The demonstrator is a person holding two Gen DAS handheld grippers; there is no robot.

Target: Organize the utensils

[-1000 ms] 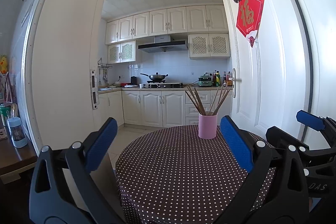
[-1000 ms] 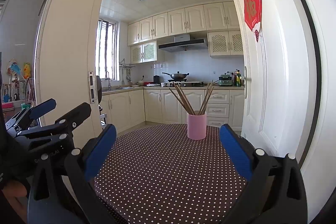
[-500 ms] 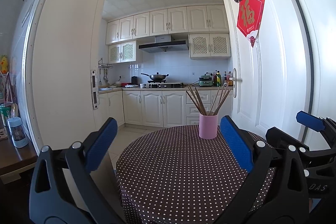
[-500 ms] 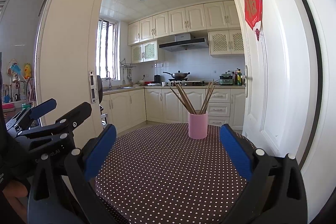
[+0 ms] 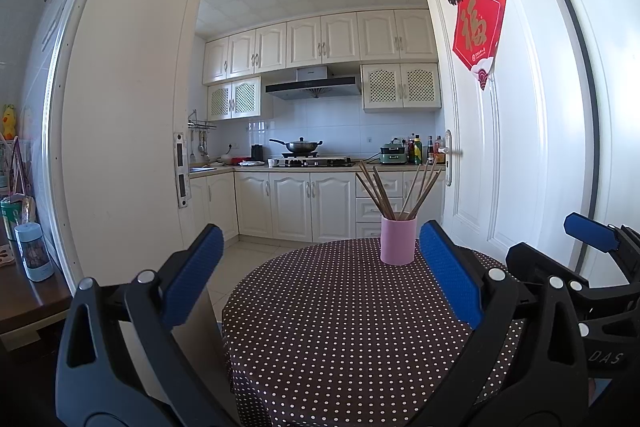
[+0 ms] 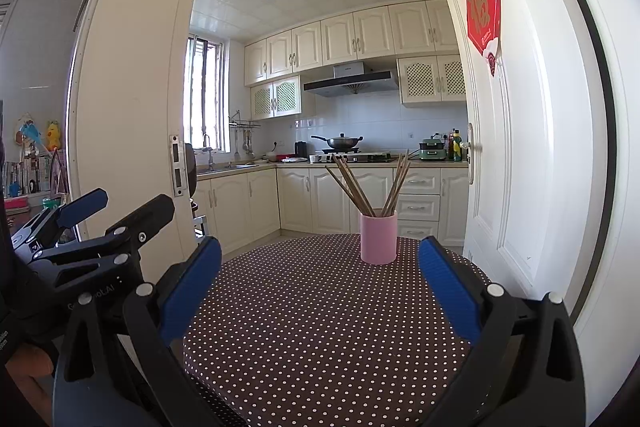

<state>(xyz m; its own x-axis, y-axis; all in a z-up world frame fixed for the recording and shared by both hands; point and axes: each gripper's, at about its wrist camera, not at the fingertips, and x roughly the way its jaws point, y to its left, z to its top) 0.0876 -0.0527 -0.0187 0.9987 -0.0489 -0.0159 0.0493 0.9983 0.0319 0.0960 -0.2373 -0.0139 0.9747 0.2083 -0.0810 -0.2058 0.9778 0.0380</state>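
A pink cup (image 5: pixel 396 241) stands upright near the far edge of the round counter (image 5: pixel 344 327), which wears a dark cloth with white dots. Brown chopsticks (image 5: pixel 394 189) lean out of the cup in two fans, one bunch to the left and one to the right. The left tool (image 5: pixel 320 283) hangs above the near part of the counter with its blue pads (image 5: pixel 192 275) wide apart and nothing between them; the cup sits well ahead of it, closer to the right-hand pad. The right tool (image 6: pixel 320 285) is likewise spread, empty, its pads (image 6: pixel 450 291) framing the cup from well back. Each tool shows at the edge of the other's view: the right one at the far right of the left camera, the left one at the far left of the right camera, where part of a hand (image 6: pixel 24 371) grips it. Behind the counter an open white door (image 5: pixel 500 131) bears a red hanging (image 5: pixel 478 31), and past the doorway lies a kitchen with cream cupboards and a wok (image 5: pixel 302 146) on the hob.
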